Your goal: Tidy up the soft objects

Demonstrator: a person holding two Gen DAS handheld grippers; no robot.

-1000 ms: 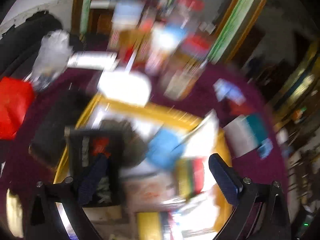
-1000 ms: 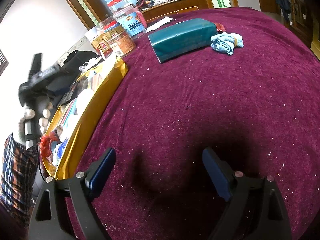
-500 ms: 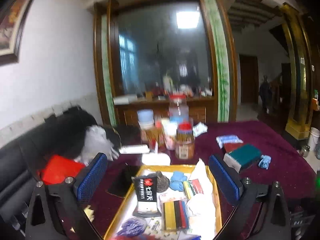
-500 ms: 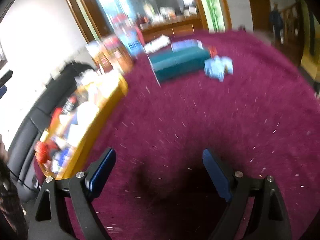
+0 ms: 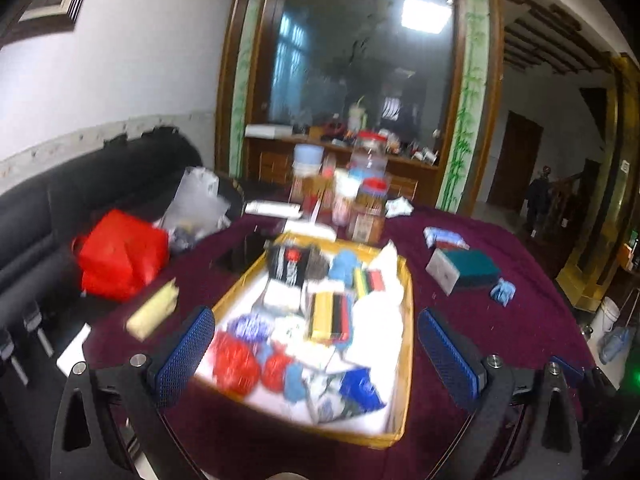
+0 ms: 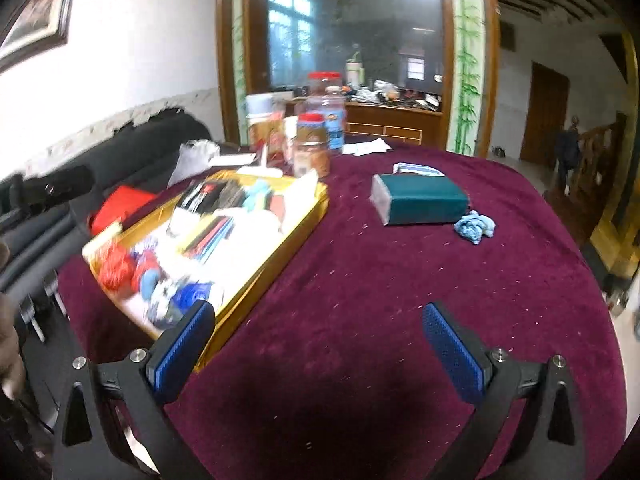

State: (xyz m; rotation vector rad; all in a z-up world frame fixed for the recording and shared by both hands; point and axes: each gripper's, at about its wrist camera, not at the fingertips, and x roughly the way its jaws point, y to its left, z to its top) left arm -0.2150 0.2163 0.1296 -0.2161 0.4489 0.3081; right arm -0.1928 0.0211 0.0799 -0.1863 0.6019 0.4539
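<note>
The left hand-held gripper point(image 5: 316, 354) hung with its jaws wide apart and nothing held, above the near end of the yellow tray point(image 5: 407, 300), which sat toward the left side of the desk point(image 6: 400, 300) and was full of soft things like red pom-poms point(image 5: 234, 362) and white cloths point(image 5: 380, 320). The right hand-held gripper point(image 6: 320, 346) was over the bare red cloth at the near edge of the desk, its jaws opening with nothing between them. A small blue rag point(image 6: 475, 227) lay near the far right edge, just beside a green box point(image 6: 420, 199).
</note>
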